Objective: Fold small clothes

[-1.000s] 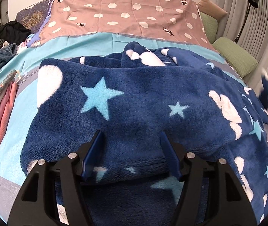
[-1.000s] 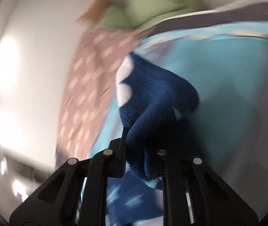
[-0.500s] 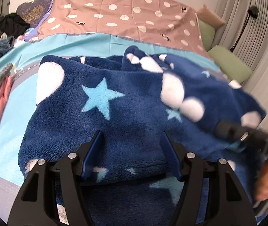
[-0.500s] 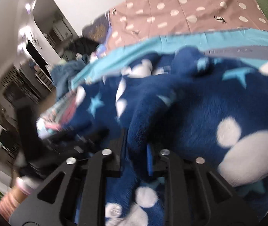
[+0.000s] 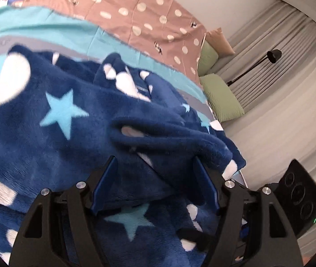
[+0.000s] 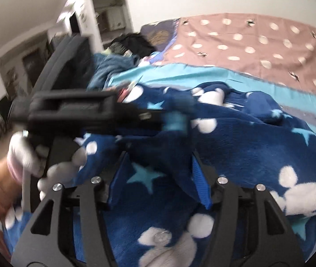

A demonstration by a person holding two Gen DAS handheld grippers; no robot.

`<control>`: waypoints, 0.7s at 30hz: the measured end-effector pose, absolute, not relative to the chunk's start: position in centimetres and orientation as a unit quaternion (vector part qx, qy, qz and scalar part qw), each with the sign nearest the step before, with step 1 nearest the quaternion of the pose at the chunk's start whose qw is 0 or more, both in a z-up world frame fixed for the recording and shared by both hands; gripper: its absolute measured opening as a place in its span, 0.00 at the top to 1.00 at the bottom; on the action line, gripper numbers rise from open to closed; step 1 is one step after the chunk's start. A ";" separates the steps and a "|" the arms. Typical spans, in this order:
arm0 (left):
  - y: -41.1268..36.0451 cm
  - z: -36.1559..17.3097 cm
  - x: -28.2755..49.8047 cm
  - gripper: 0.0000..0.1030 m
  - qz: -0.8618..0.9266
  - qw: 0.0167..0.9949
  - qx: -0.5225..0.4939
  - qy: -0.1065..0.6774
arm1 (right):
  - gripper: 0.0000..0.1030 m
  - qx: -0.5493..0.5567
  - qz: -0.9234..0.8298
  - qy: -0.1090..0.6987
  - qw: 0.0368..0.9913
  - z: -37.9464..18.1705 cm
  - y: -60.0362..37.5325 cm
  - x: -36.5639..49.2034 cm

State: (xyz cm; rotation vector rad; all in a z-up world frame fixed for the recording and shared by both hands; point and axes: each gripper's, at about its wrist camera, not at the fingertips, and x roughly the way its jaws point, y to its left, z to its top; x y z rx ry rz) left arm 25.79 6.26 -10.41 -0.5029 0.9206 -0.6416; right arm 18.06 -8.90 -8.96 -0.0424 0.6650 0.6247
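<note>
The navy fleece garment (image 5: 73,138) with stars lies spread on the bed (image 5: 46,24), one flap laid across its middle. Right tongs (image 6: 160,178) are opening, letting that flap go; left tongs (image 5: 155,184) are opening over the fabric. Further folds remain.

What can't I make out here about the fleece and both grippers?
- Left wrist view: fleece garment cut off at the bottom edge; its shape is unclear.
- Right wrist view: left gripper motion-blurred, jaws unreadable.
- Right gripper, jaws opening: pad contact with the fold between them is unclear.
</note>
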 end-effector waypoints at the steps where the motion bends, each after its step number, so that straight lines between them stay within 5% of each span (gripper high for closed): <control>1: 6.2 -10.7 25.8 0.31 -0.304 0.810 -0.247 0.436 | 0.42 -0.019 0.301 0.325 0.896 -9.1 -8.9 18.3; 17: 7.8 -11.4 26.6 0.29 -0.316 0.773 -0.323 0.445 | 0.34 -0.039 0.315 0.336 0.887 -10.1 -8.0 17.9; 21: 8.3 -11.5 26.5 0.19 -0.310 0.778 -0.317 0.444 | 0.33 -0.041 0.318 0.338 0.885 -10.3 -7.9 17.9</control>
